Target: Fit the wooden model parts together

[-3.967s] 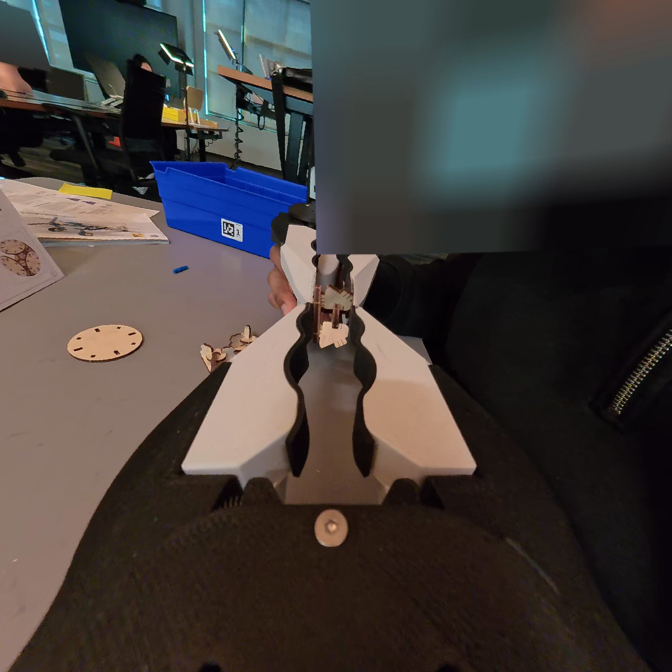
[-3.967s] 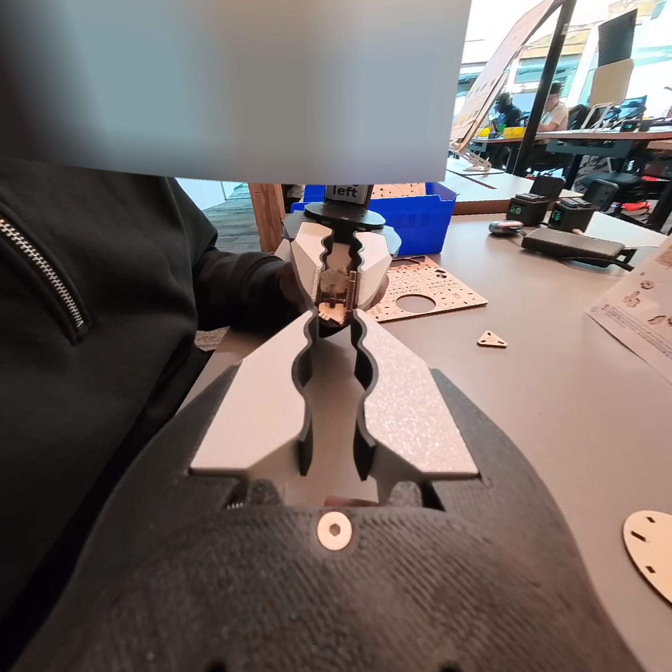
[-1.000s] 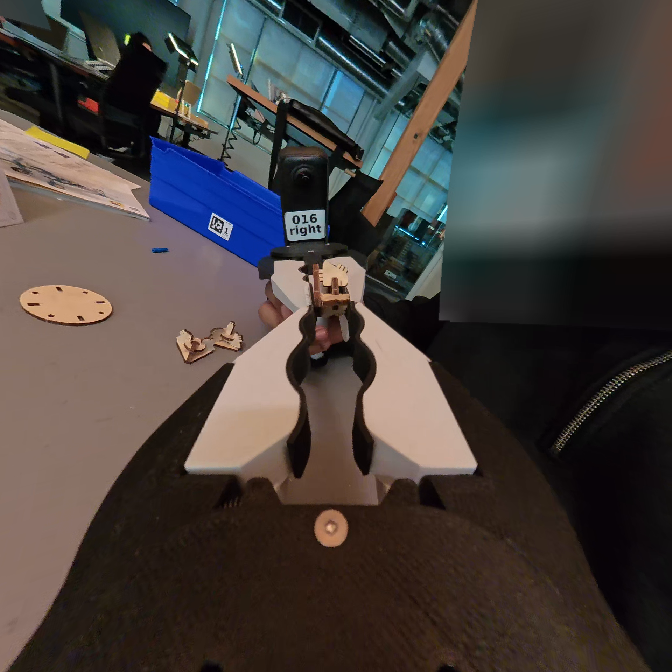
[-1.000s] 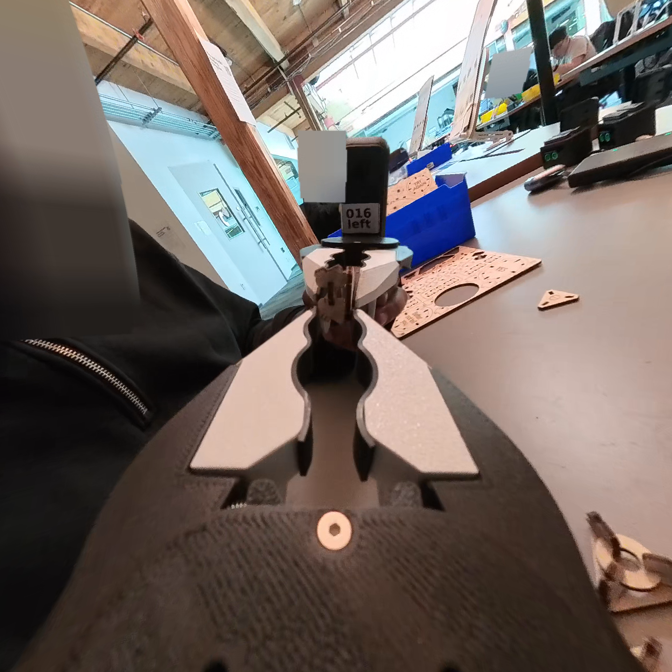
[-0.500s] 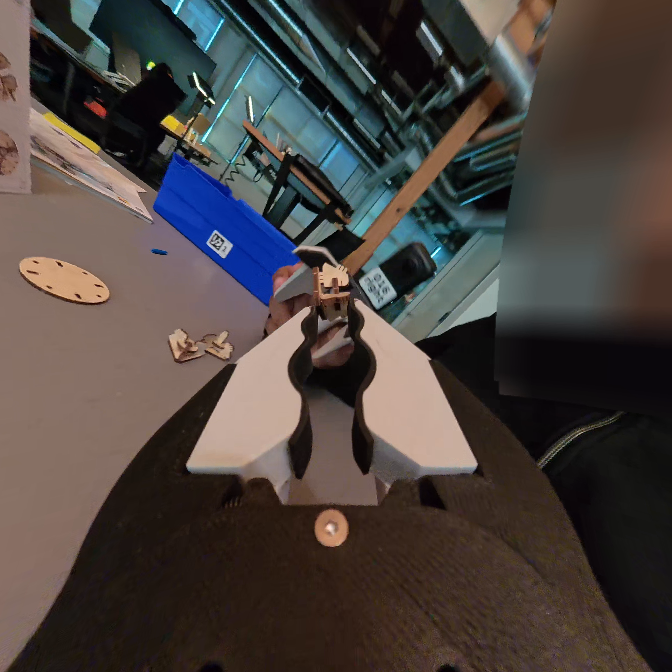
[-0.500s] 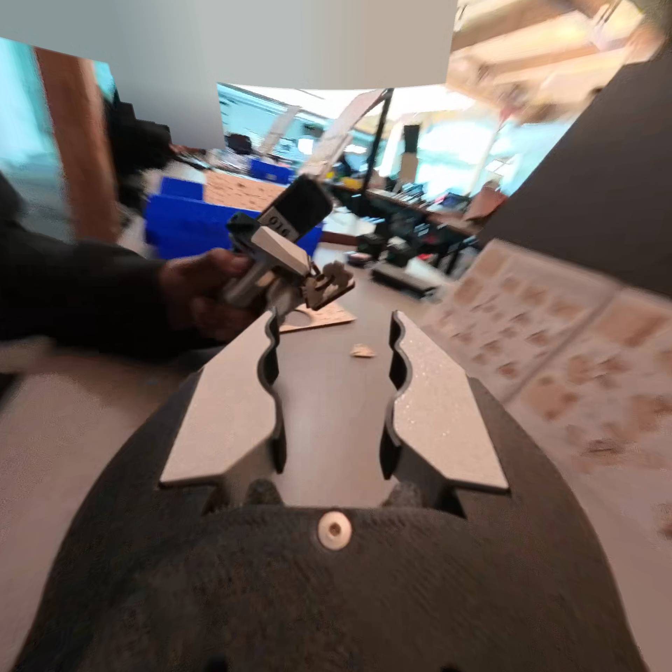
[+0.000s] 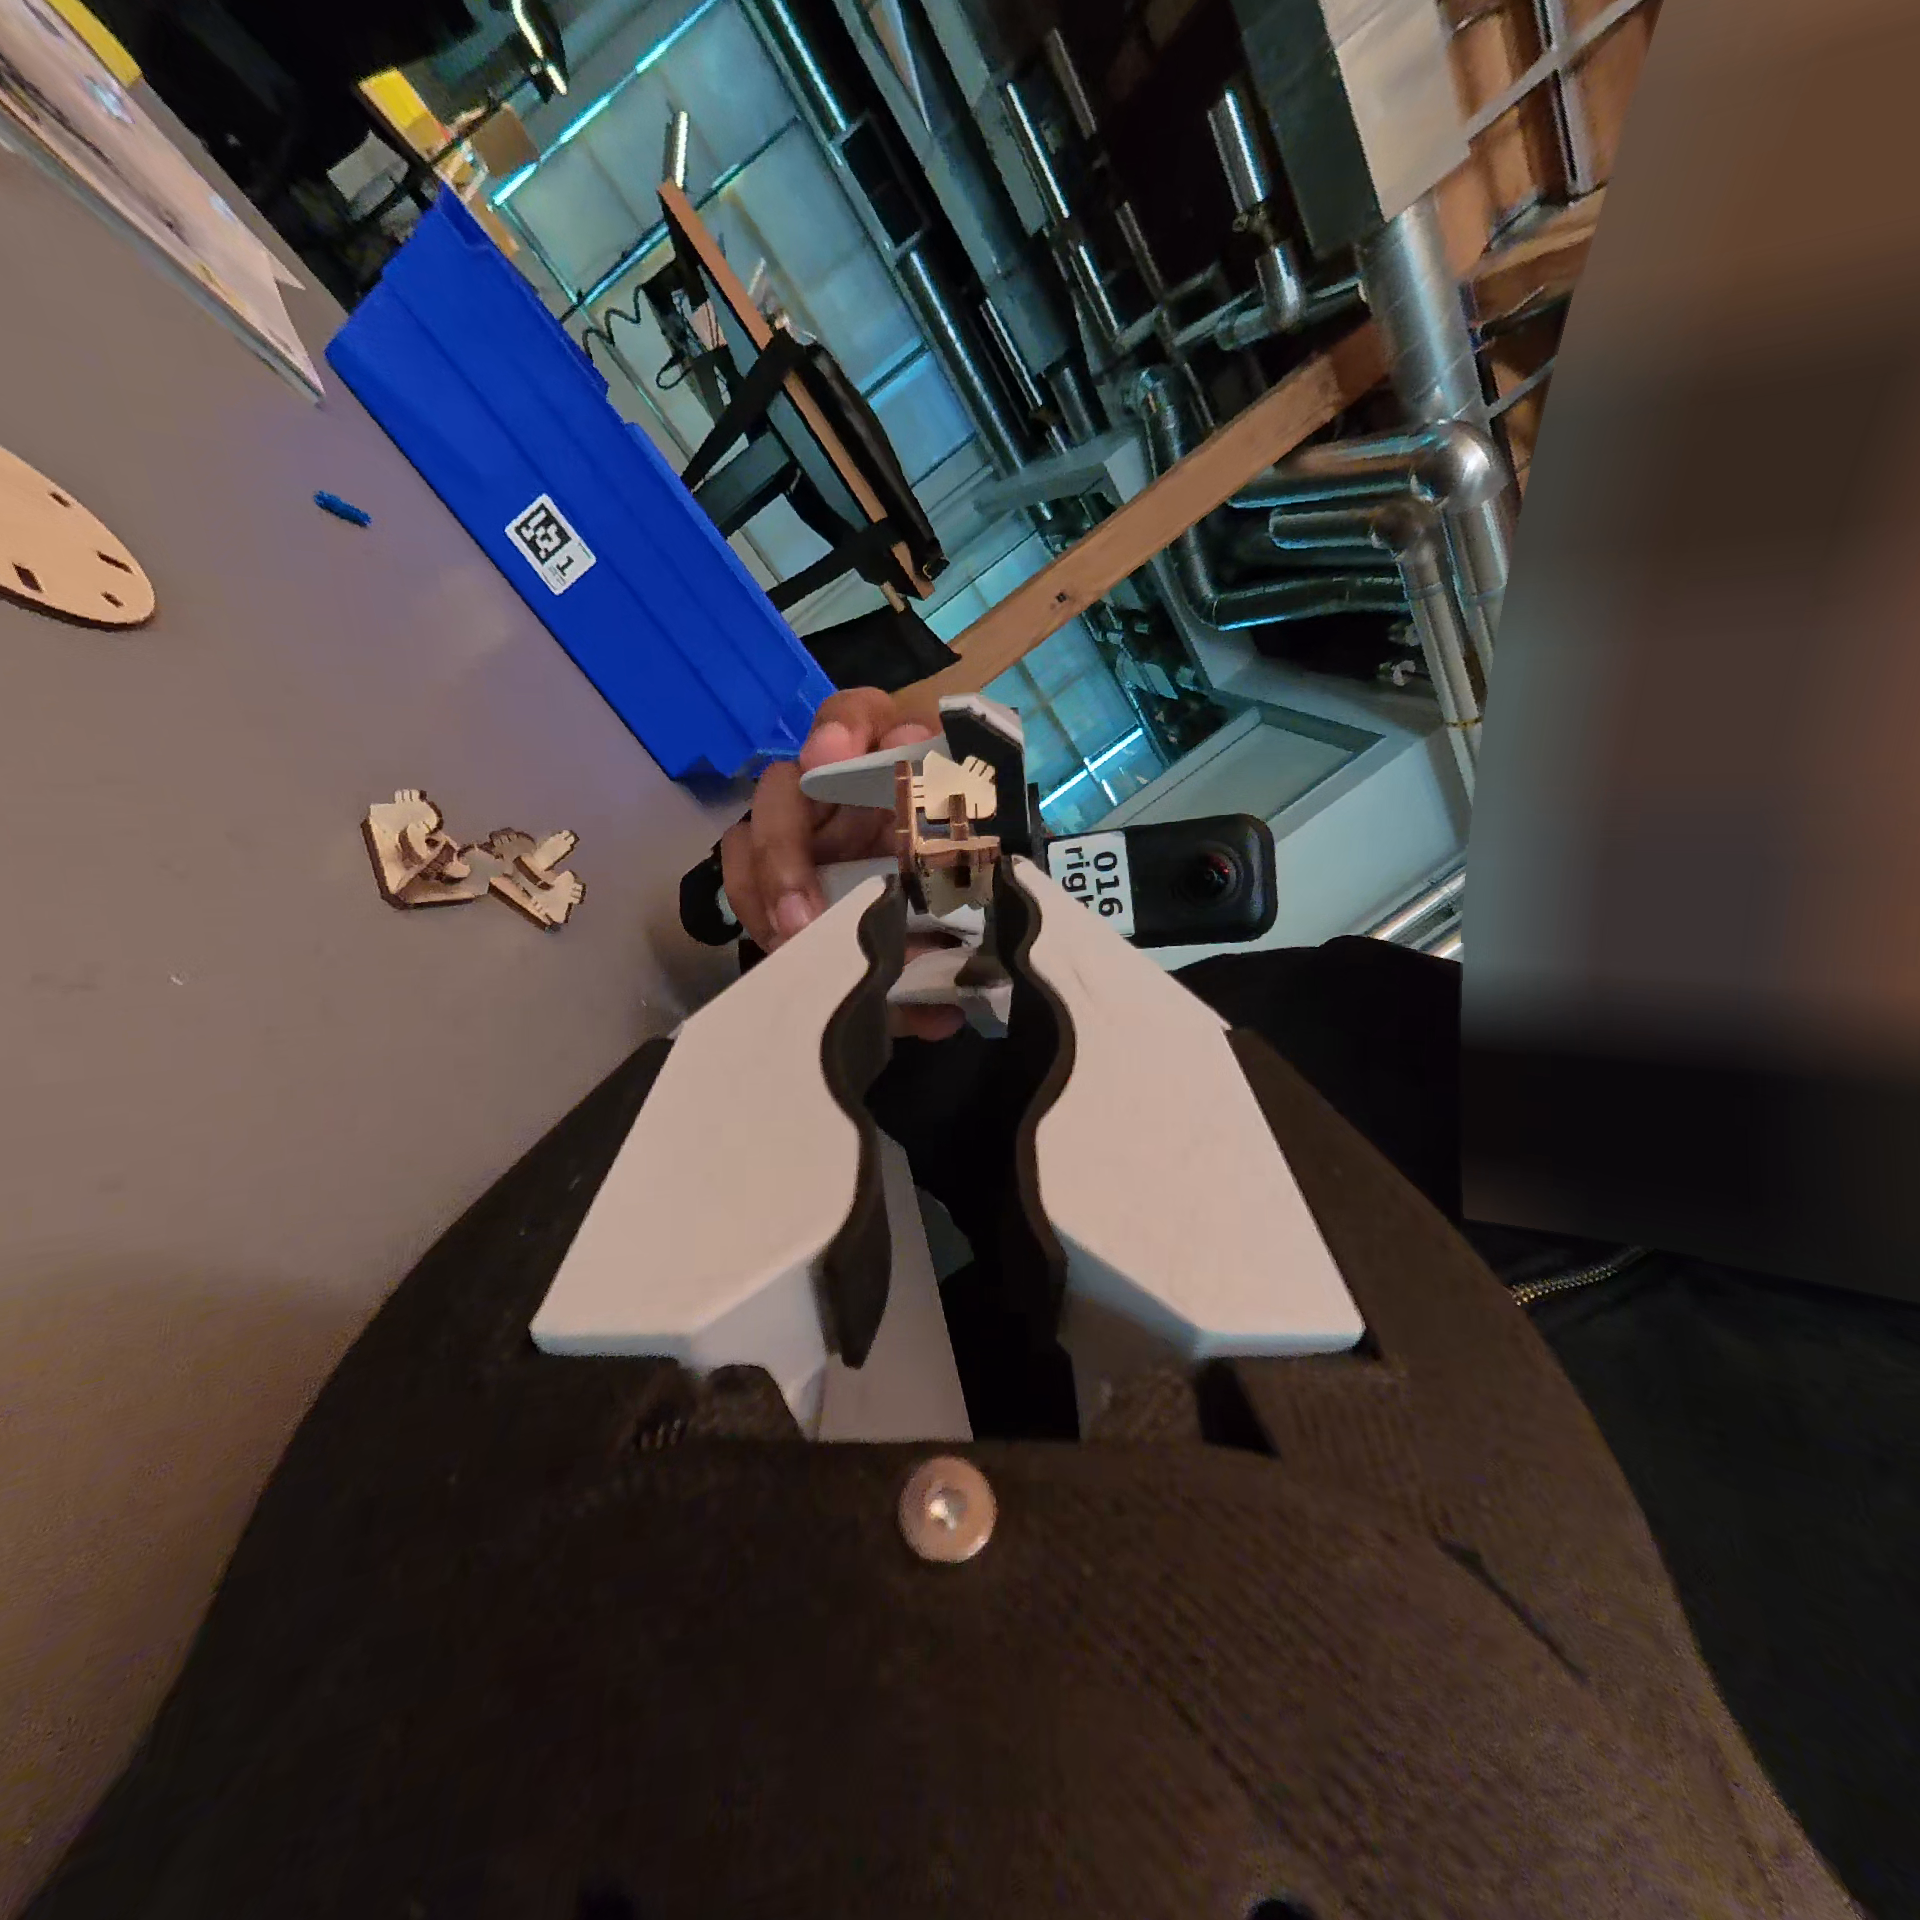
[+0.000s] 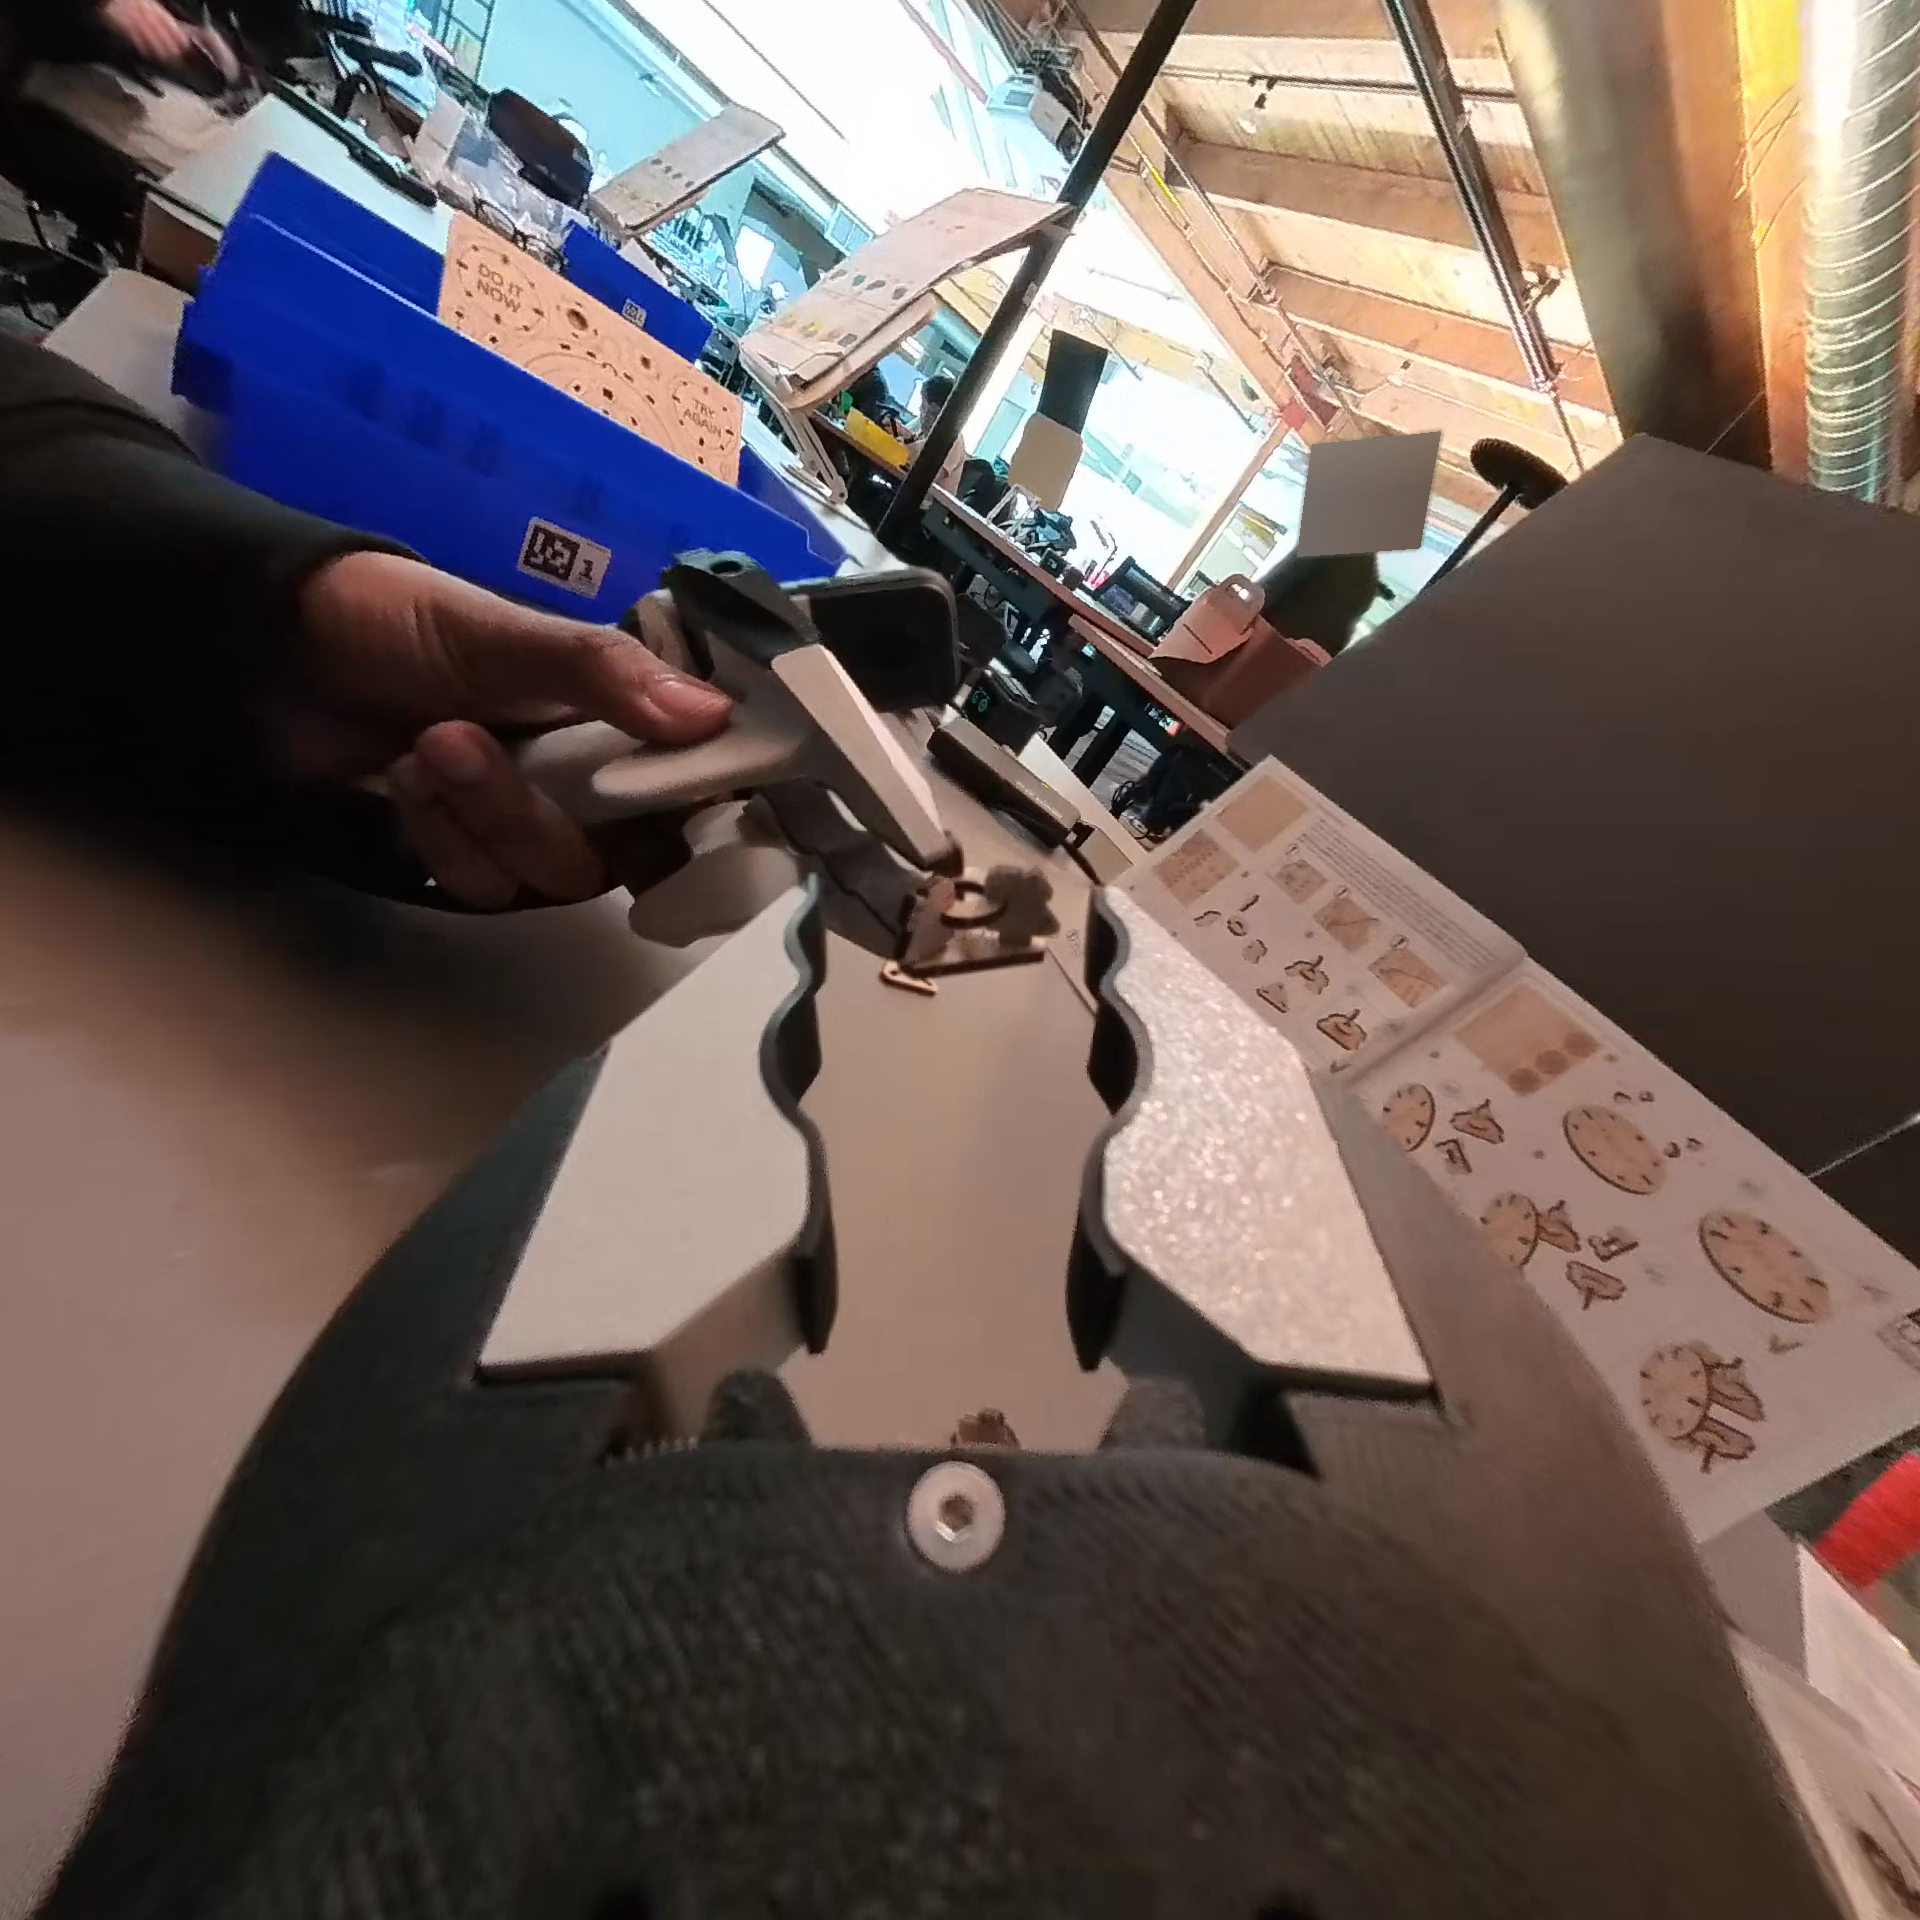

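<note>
Jaws of the left gripper (image 7: 948,883) clench a small pale plywood assembly of slotted pieces (image 7: 943,831), lifted above the grey worktop (image 7: 260,831). The right gripper (image 8: 951,920) stands released, nearest that assembly, beside an illustrated paper instruction sheet (image 8: 1558,1143).

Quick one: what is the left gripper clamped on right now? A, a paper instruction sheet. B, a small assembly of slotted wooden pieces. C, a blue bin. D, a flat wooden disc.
B: the left gripper pinches a small assembly of slotted wooden pieces at its fingertips, while the wooden disc lies on the table.
</note>
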Demonstrator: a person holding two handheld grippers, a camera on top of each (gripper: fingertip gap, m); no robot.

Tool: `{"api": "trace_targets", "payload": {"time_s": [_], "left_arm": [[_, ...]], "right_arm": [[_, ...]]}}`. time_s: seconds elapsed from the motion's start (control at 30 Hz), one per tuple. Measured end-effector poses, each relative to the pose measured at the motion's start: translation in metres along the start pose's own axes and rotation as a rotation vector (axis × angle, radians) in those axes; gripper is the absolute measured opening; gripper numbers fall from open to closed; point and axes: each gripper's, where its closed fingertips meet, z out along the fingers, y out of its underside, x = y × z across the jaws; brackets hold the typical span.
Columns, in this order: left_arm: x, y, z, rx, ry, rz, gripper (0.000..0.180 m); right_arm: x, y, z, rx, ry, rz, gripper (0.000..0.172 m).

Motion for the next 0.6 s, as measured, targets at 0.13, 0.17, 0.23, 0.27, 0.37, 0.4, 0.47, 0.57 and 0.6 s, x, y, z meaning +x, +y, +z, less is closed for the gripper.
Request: {"api": "trace_targets", "payload": {"time_s": [0.13,0.17,0.23,0.27,0.37,0.4,0.47,0.57,0.6], "left_arm": [[0.002,0.004,0.002,-0.025,0.014,-0.001,0.018],[0.004,0.004,0.002,-0.027,0.026,0.000,0.019],[0.008,0.004,0.003,-0.029,0.055,-0.001,0.026],[0.010,0.005,0.004,-0.030,0.070,-0.003,0.028],[0.015,0.005,0.005,-0.034,0.096,-0.002,0.035],[0.015,0.005,0.005,-0.032,0.097,-0.001,0.036],[0.015,0.003,0.004,-0.021,0.091,0.008,0.035],[0.016,0.000,0.004,-0.010,0.070,0.047,0.034],[0.017,-0.001,0.004,-0.004,0.065,0.072,0.032]], "right_arm": [[0.001,0.000,-0.002,0.002,-0.003,-0.001,0.030],[0.002,-0.001,-0.002,0.008,-0.009,0.016,0.028],[0.004,-0.002,-0.003,0.018,-0.018,0.064,0.028],[0.005,-0.003,-0.004,0.027,-0.021,0.090,0.028],[0.009,-0.007,-0.007,0.066,-0.041,0.191,0.028],[0.010,-0.008,-0.008,0.083,-0.052,0.235,0.028],[0.012,-0.013,-0.010,0.128,-0.086,0.331,0.027],[0.014,-0.020,-0.013,0.193,-0.157,0.488,0.027],[0.014,-0.020,-0.014,0.205,-0.179,0.538,0.028]]}}
